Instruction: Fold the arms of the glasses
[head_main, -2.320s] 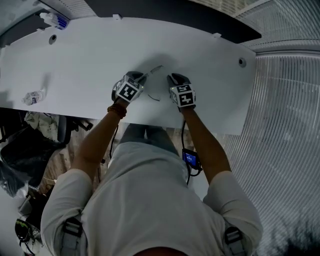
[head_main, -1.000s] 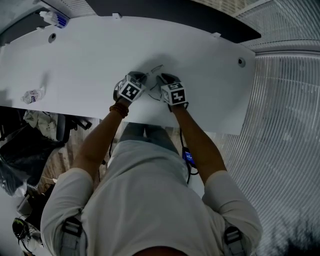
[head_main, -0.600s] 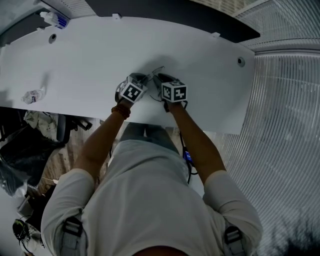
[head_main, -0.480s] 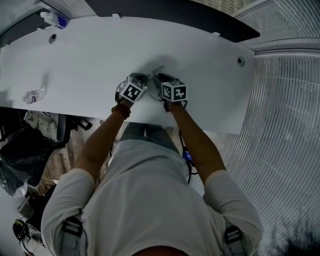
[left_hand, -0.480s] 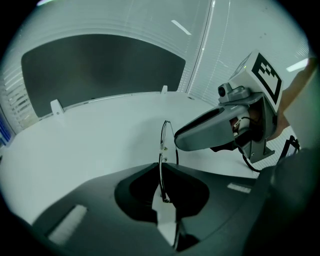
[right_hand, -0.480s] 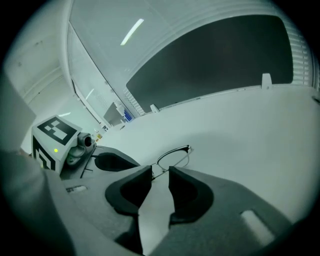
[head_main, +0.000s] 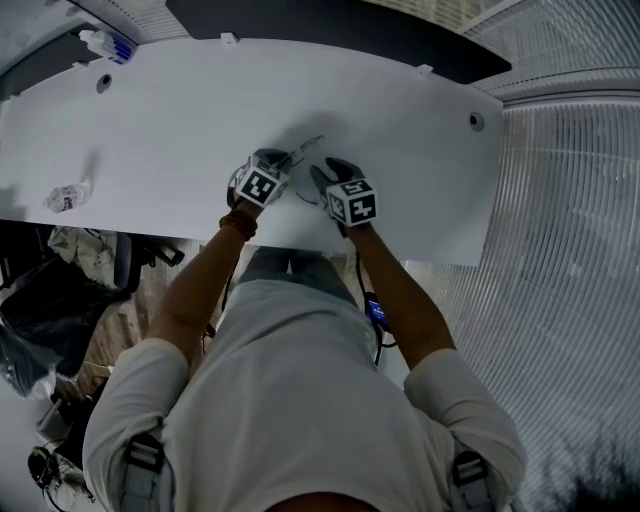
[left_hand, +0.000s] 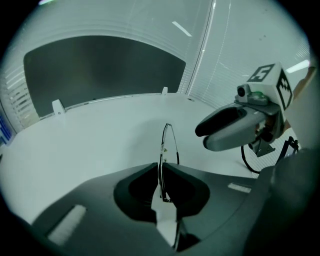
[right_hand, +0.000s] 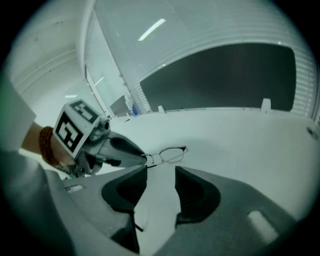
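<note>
The thin wire-framed glasses (head_main: 309, 145) stand just above the white table (head_main: 180, 120). My left gripper (head_main: 285, 161) is shut on one end of the frame. In the left gripper view the glasses (left_hand: 165, 145) appear edge-on, pinched in my left gripper (left_hand: 161, 170). My right gripper (head_main: 322, 173) hangs to the right of them, a little apart. Its jaws are opening and hold nothing. In the right gripper view the glasses (right_hand: 171, 154) lie past my right gripper (right_hand: 161, 175), and the left gripper (right_hand: 117, 150) holds their left end.
A crumpled clear wrapper (head_main: 66, 195) lies near the table's left front edge. A small bottle (head_main: 108, 43) sits at the back left corner. Two cable holes (head_main: 470, 121) mark the far side. A dark panel (left_hand: 100, 65) stands behind the table.
My right gripper has drawn back from the glasses toward the near right and lifted a little, with its jaws wider apart. My left gripper has stayed put on the frame.
</note>
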